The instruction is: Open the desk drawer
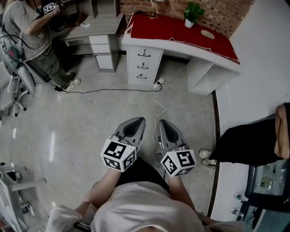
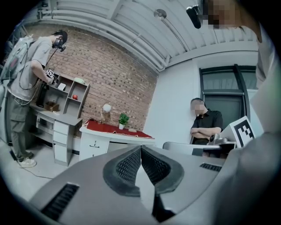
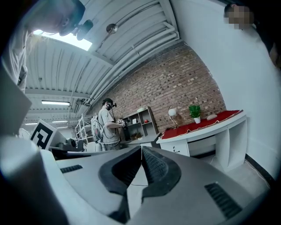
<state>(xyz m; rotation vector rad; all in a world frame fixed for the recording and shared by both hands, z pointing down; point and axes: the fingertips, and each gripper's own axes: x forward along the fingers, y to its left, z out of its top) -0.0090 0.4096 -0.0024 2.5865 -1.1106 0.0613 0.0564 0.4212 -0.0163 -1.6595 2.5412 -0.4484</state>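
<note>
Far across the floor, the drawers (image 1: pixel 143 65) sat under the red-topped worktop (image 1: pixel 200 72). Left tool (image 1: pixel 137 123) and right tool (image 1: pixel 164 124) were both pinched together, empty. The drawers looked rigid, probably light; small dark handle (image 1: pixel 144 53) was the hold.

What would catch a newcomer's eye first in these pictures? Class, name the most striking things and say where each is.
A red-topped desk stands against the brick wall at the far side, with a potted plant on it and three closed drawers under its left end. In the foreground the left gripper and right gripper, both shut and empty, point towards it.
</note>
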